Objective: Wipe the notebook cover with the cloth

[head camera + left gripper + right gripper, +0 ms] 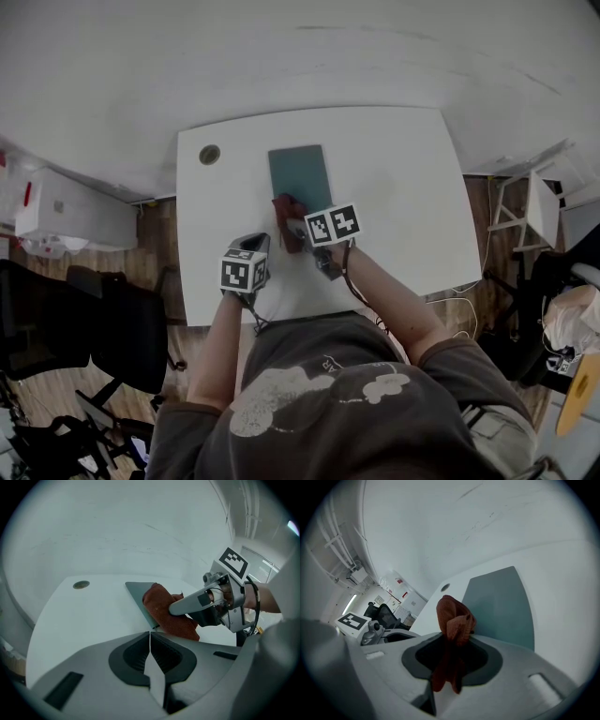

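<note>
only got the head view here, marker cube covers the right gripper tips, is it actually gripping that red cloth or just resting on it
Observer: Gripping it. In the right gripper view the right gripper is shut on the rust-red cloth, which bunches up out past the jaws.
Operator: ok and the left gripper, anything in it
Observer: Nothing. The left gripper view shows the left gripper shut, its jaws meeting with nothing between them.
</note>
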A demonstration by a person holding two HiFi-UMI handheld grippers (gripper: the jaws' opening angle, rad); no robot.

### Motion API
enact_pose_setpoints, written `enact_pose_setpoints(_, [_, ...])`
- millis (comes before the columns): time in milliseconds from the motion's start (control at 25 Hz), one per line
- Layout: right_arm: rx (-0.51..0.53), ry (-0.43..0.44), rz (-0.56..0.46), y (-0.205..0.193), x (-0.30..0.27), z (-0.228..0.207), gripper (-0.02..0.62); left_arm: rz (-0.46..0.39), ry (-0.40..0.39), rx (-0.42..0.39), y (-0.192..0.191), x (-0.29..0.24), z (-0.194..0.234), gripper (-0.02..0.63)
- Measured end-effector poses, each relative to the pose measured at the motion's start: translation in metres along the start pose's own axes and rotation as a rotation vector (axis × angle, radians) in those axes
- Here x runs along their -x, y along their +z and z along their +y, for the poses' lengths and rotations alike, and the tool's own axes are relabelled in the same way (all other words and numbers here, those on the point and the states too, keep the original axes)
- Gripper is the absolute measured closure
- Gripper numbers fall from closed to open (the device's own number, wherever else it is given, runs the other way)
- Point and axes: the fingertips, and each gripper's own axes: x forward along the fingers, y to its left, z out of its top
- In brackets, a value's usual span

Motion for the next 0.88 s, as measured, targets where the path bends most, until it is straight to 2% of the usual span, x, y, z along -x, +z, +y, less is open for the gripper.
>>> enact_pose_setpoints(240, [-0.015, -0.026, -0.017, -0.002, 0.012, -0.015, 0.489, -0.016, -0.019, -0.025, 0.006, 0.002, -0.005, 0.605])
enact_pose_setpoints(880, [-0.073, -0.107, -0.066, -0.003, 0.055, -0.065, 0.489, -0.029, -0.054, -0.015, 0.013, -0.008, -0.014, 0.604])
